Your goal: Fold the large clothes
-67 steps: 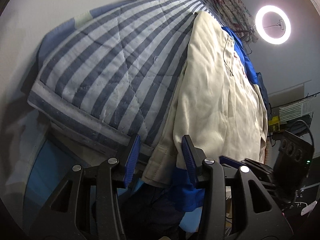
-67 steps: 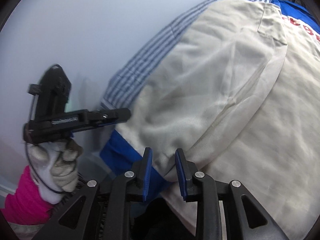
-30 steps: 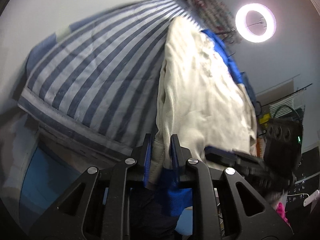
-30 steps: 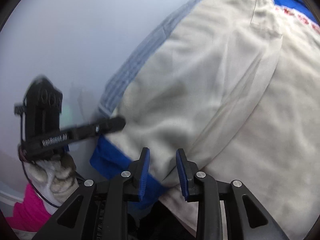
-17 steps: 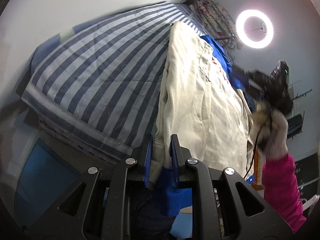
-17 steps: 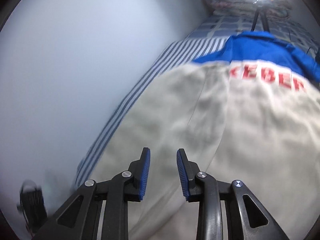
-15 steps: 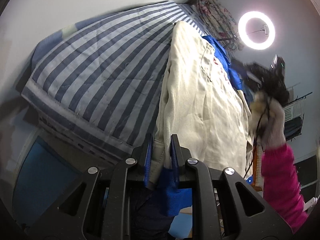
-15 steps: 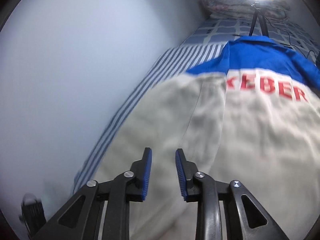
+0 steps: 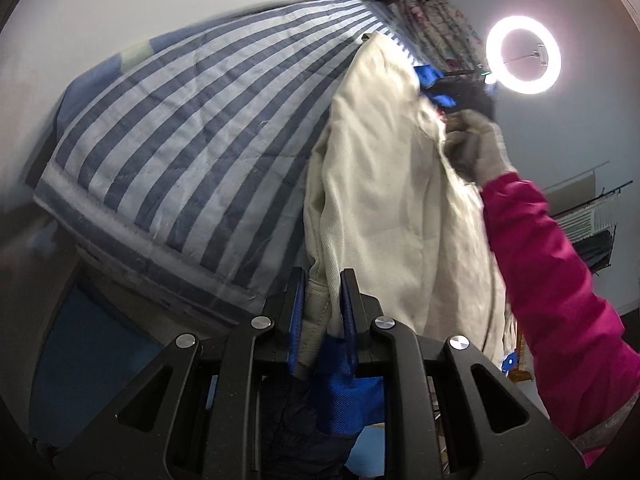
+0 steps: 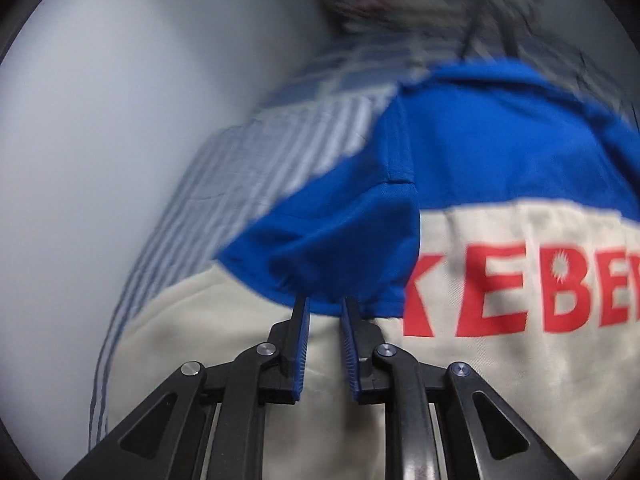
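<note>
A cream and blue jacket lies along the right side of a striped bed. My left gripper is shut on its cream ribbed hem and blue cuff at the near bed edge. In the right wrist view the jacket shows red letters and a blue shoulder. My right gripper sits low over the cream cloth at the blue shoulder fold, its jaws a small gap apart with nothing clearly between them. The right gripper also shows far off in the left wrist view, held by a gloved hand with a pink sleeve.
The blue and white striped quilt covers the bed, with a grey wall on the left. A lit ring light stands beyond the bed's far end next to patterned cloth. A rack stands at the right.
My left gripper closed on the jacket hem and has held it since. My right gripper let go of the lower jacket and moved up the bed to the blue shoulder.
</note>
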The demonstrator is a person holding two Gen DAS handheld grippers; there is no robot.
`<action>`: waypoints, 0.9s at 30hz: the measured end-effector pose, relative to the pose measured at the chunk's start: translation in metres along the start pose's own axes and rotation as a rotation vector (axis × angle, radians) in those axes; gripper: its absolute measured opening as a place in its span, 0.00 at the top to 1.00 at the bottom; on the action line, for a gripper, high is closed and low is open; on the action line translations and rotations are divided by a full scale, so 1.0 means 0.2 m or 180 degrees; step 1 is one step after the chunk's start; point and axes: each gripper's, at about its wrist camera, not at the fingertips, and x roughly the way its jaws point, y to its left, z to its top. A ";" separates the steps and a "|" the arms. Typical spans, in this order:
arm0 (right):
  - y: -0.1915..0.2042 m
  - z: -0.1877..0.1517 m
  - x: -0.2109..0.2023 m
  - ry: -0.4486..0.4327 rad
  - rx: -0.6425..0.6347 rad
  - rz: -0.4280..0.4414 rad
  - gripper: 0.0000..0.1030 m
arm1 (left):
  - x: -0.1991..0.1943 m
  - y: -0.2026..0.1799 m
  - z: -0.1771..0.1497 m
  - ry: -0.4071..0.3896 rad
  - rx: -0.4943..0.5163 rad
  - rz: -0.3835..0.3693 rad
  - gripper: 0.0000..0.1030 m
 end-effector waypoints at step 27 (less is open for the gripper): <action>1.06 -0.54 0.02 0.1415 -0.1588 -0.0419 0.25 | -0.05 -0.32 -0.05 -0.0229 0.0565 -0.0238 0.85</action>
